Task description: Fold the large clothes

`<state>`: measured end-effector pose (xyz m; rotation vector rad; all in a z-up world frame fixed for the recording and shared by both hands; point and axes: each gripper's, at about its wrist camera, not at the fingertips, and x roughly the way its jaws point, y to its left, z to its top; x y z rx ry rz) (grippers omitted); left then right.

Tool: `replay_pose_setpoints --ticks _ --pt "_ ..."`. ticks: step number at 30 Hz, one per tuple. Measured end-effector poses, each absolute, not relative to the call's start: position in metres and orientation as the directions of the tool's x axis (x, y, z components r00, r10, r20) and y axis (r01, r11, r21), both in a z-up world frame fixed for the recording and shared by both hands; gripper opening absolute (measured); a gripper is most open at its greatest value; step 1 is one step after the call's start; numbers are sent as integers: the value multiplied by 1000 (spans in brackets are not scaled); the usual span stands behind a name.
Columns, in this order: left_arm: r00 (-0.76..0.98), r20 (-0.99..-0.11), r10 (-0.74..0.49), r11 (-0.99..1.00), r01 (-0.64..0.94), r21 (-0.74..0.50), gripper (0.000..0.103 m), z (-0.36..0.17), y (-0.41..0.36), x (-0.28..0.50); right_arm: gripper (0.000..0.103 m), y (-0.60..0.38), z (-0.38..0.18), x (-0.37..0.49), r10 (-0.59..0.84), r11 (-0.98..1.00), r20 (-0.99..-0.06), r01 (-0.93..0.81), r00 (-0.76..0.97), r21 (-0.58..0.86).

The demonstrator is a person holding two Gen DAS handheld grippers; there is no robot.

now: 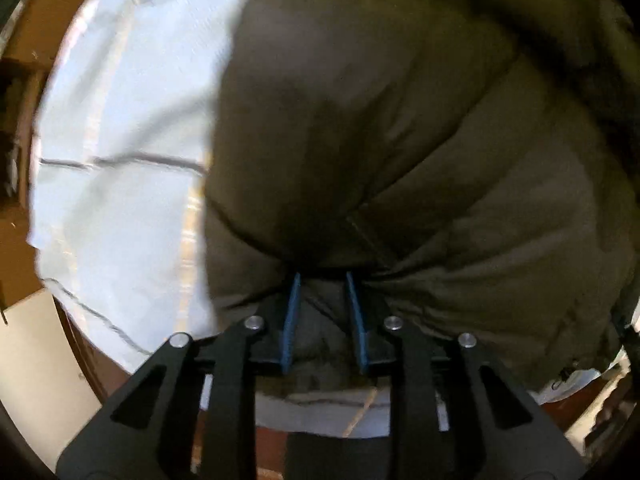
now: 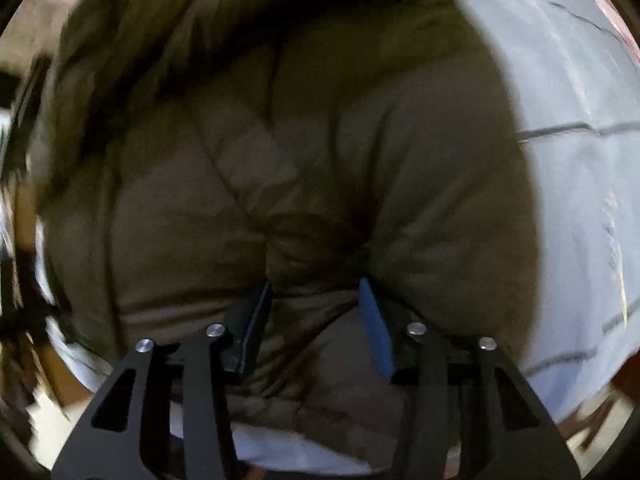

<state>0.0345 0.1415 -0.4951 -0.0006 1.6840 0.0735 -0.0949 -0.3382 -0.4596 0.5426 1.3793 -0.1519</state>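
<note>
A big olive-brown quilted puffer jacket (image 1: pixel 400 128) fills most of the left wrist view and also most of the right wrist view (image 2: pixel 280 152). It lies on a pale blue checked cloth (image 1: pixel 120 140) that also shows in the right wrist view (image 2: pixel 580 180). My left gripper (image 1: pixel 322 276) is shut on a bunched fold of the jacket's edge between its blue pads (image 1: pixel 290 320). My right gripper (image 2: pixel 316 284) is shut on a thicker fold of the jacket, its blue pads (image 2: pixel 376 328) pressed into the padding. Both views are motion-blurred.
The cloth covers a dark red-brown table (image 1: pixel 80 344) whose rim shows at the lower left. Brown boxes or furniture (image 1: pixel 36 40) stand beyond the table's left side. A pale floor (image 1: pixel 36 360) lies below. Blurred clutter (image 2: pixel 16 200) sits at the right wrist view's left edge.
</note>
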Motion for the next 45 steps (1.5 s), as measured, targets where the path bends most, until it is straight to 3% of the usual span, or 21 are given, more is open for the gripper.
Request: replay_pose_setpoints --ticks 2,3,6,9,10,11,12,13,16,23,27,29,30,32,33,36,38,39,40,43,45 --pt "-52 -996 70 997 -10 71 85 -474 146 24 84 -352 -442 -111 142 873 -958 425 248 239" --pt "-28 -996 90 996 -3 90 90 -468 151 19 91 -360 -439 -120 102 876 -966 440 237 200" --pt "-91 -991 95 995 -10 96 90 -481 168 8 92 -379 -453 -140 93 838 -981 518 171 170" --pt "-173 -985 26 998 -53 35 90 -504 172 10 92 -384 -484 -150 290 730 -947 608 140 313" --pt "-187 -982 10 998 -66 22 87 -509 172 8 92 -383 -491 -151 340 709 -930 612 139 351" --pt "-199 -980 -16 996 -86 1 72 -517 172 4 91 -375 -499 -148 391 692 -911 609 134 387" --pt "-217 -976 -38 995 -103 -16 59 -523 168 1 81 -368 -501 -146 384 707 -915 599 121 376" --pt "-244 -968 -52 992 -127 -22 49 -529 165 -3 54 -362 -501 -143 359 736 -928 581 101 348" --pt "-247 -969 -9 996 -89 14 29 -526 159 -4 20 -345 -496 -131 338 778 -938 539 75 323" --pt "-268 -958 98 993 -32 111 23 -515 142 -5 16 -315 -478 -124 182 890 -983 429 -26 153" --pt "-312 -943 116 989 -55 140 25 -532 140 -1 19 -315 -511 -119 219 854 -975 491 -46 169" --pt "-301 -947 108 992 -35 124 30 -522 133 -2 27 -317 -501 -117 237 855 -971 480 -30 194" --pt "-287 -954 86 994 -41 102 34 -512 134 -3 40 -318 -495 -122 259 846 -966 486 -11 221" --pt "-247 -969 9 997 -75 28 84 -488 148 -13 70 -331 -482 -131 303 813 -952 507 53 287" --pt "-217 -976 -6 996 -93 15 93 -477 154 -19 81 -338 -478 -140 329 784 -940 527 93 327" --pt "-194 -981 -27 993 -120 -4 94 -480 171 -17 81 -353 -495 -154 395 709 -912 595 109 378" --pt "-209 -976 -59 988 -150 -27 86 -493 177 -18 81 -348 -507 -147 436 673 -894 621 104 401" --pt "-216 -972 -97 984 -164 -62 80 -503 177 -16 69 -342 -514 -146 458 660 -882 623 109 420" --pt "-238 -959 -155 976 -186 -111 45 -515 178 -17 28 -336 -517 -146 467 654 -877 625 111 427" --pt "-185 -956 -226 957 -227 -182 13 -500 181 -28 14 -332 -508 -148 526 572 -829 643 190 510" --pt "-134 -951 -277 937 -258 -236 12 -477 187 -30 13 -331 -482 -148 574 504 -771 622 277 599"
